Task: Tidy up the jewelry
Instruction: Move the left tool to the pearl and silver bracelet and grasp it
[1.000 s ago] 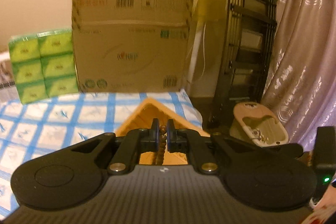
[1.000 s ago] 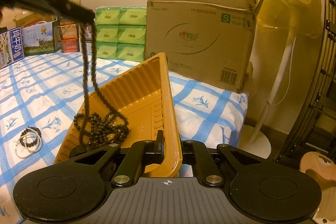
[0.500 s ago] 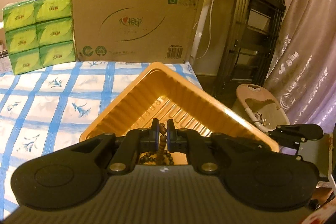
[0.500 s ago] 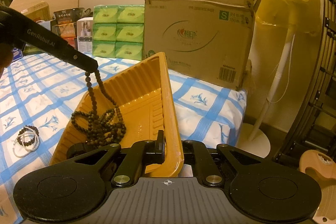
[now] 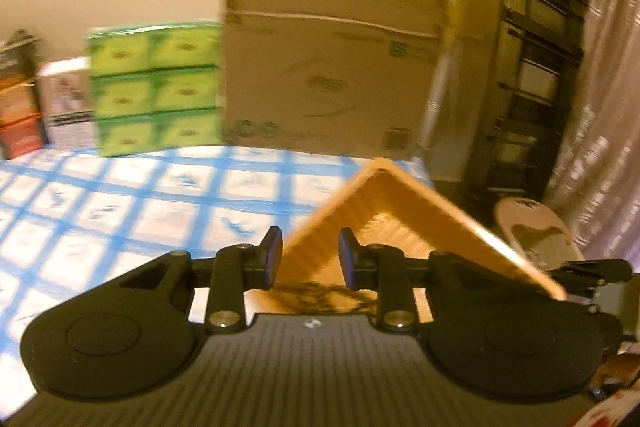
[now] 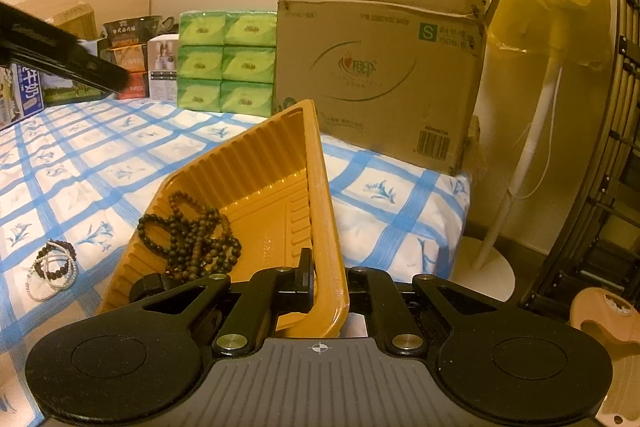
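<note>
Big stuff first: a bed with a blue-checked sheet (image 6: 100,163), a cardboard box (image 6: 380,59) and green tissue packs (image 6: 226,65) at the far side. Near the bed's right edge sits the orange tray (image 6: 256,171) — the right gripper (image 6: 326,285) has its fingers pinched tight on the tray's near rim, steadying it. The long brown bead necklace (image 6: 192,231) is lying in the tray; the left gripper (image 5: 306,259) has just been opening, nothing between its fingers. My guess: drop step done, next is the small bracelets (image 6: 52,269) on the sheet left of the tray — nothing seems to block them.
</note>
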The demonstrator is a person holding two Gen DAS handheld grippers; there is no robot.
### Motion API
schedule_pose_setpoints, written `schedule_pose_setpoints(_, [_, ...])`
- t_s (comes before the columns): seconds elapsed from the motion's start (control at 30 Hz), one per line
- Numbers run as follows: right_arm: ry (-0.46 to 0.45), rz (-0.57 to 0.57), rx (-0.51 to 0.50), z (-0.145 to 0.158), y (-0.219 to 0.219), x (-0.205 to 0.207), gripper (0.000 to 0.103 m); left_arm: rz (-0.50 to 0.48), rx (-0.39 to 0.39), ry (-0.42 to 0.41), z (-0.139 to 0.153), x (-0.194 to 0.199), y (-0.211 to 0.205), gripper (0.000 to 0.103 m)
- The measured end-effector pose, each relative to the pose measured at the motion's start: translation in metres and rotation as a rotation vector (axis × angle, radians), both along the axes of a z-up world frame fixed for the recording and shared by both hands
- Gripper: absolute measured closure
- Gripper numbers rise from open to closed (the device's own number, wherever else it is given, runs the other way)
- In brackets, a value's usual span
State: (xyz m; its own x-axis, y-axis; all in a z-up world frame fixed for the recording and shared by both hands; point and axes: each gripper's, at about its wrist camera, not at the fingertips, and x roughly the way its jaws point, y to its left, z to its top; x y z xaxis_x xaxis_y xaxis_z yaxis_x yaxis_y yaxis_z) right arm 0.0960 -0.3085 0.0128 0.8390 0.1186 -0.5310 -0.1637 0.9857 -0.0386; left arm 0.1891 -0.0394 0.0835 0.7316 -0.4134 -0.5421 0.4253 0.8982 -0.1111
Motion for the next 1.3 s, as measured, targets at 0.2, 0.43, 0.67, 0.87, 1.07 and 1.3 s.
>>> schedule_pose_setpoints(0.2, [-0.001,0.001,-0.001,0.000,0.001,-0.001,0.096,0.151,0.040,-0.005,-0.005,-0.015,0.060,0.076])
schedule_pose_setpoints(0.43, [-0.002,0.005,-0.008,0.001,0.003,-0.001,0.096,0.286,0.099,0.007,-0.029,-0.043,0.114,0.076])
schedule_pose_setpoints(0.67, [0.000,0.007,-0.015,0.001,0.004,-0.001,0.096,0.320,0.120,0.072,-0.071,-0.072,0.124,0.076])
schedule_pose_setpoints(0.87, [-0.001,0.007,-0.017,0.001,0.004,-0.001,0.096,0.291,0.163,0.110,-0.102,-0.090,0.112,0.076])
schedule_pose_setpoints(1.07, [-0.001,0.007,-0.018,0.001,0.004,-0.001,0.096,0.254,0.185,0.150,-0.125,-0.097,0.098,0.076])
schedule_pose_setpoints(1.3, [0.002,0.005,-0.018,0.000,0.003,-0.001,0.096,0.219,0.194,0.187,-0.140,-0.094,0.083,0.076])
